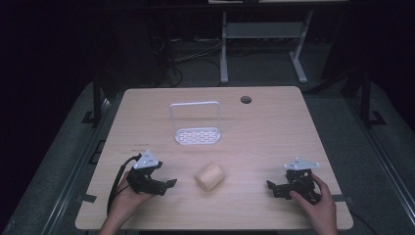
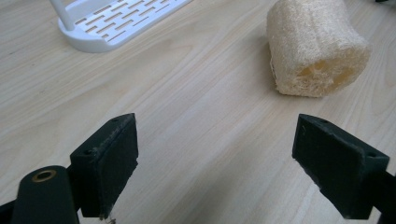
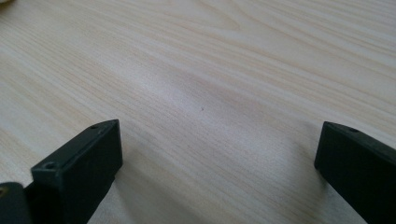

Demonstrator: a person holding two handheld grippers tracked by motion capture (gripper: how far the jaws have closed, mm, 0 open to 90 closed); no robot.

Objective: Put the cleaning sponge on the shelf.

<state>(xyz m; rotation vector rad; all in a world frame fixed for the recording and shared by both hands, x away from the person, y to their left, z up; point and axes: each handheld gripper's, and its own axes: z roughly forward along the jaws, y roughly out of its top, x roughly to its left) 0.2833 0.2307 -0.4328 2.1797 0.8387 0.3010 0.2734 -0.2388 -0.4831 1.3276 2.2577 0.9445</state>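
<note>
A pale loofah sponge lies on its side near the middle front of the wooden table. A white slotted rack with a tall wire handle stands behind it. My left gripper rests low at the front left, open, pointing toward the sponge. In the left gripper view the loofah sponge sits beyond my right jaw and the rack at the upper left; the left gripper holds nothing. My right gripper rests at the front right, open over bare wood.
A round cable hole is at the table's back right. Beyond the far edge stand white desk legs and cables on a dark floor. Table edges lie close to both hands.
</note>
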